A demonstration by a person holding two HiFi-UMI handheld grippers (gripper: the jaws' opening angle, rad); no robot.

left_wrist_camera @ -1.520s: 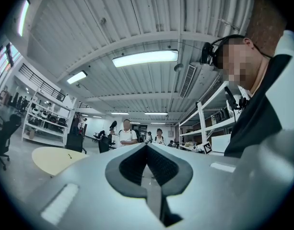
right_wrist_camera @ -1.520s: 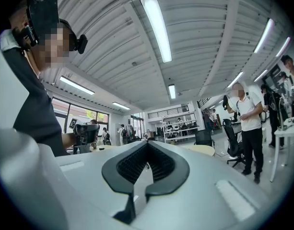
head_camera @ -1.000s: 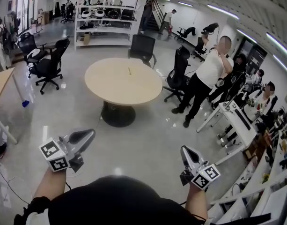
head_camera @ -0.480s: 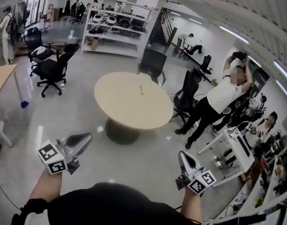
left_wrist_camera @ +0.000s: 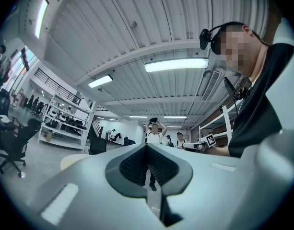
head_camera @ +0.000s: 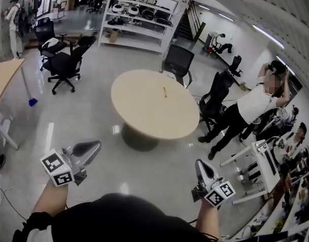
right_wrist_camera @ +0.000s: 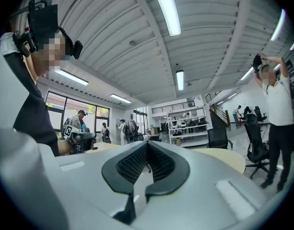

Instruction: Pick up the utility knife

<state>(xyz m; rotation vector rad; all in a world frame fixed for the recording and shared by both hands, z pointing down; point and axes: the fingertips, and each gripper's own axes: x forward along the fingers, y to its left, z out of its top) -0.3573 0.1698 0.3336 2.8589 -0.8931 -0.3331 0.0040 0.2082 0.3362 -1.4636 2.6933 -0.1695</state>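
A small yellowish utility knife (head_camera: 165,92) lies on the round beige table (head_camera: 144,120), well ahead of me across open floor. My left gripper (head_camera: 96,146) is held low at the left near my body, jaws shut and empty, far from the table. My right gripper (head_camera: 199,163) is held low at the right, jaws also shut with nothing between them. In the left gripper view the shut jaws (left_wrist_camera: 147,150) point across the room toward standing people. In the right gripper view the shut jaws (right_wrist_camera: 147,150) point level, with the table (right_wrist_camera: 223,158) beyond them at the right.
Black office chairs stand behind the table (head_camera: 178,61), at its right (head_camera: 214,100) and at far left (head_camera: 63,64). A person (head_camera: 245,112) stands right of the table with arms raised. White desks (head_camera: 260,165) line the right; a wooden table (head_camera: 3,79) sits left. Shelving (head_camera: 139,19) is at the back.
The table and the knife have come closer and shifted right in the head view as I walk toward them. Both grippers keep their place before my body, still shut.
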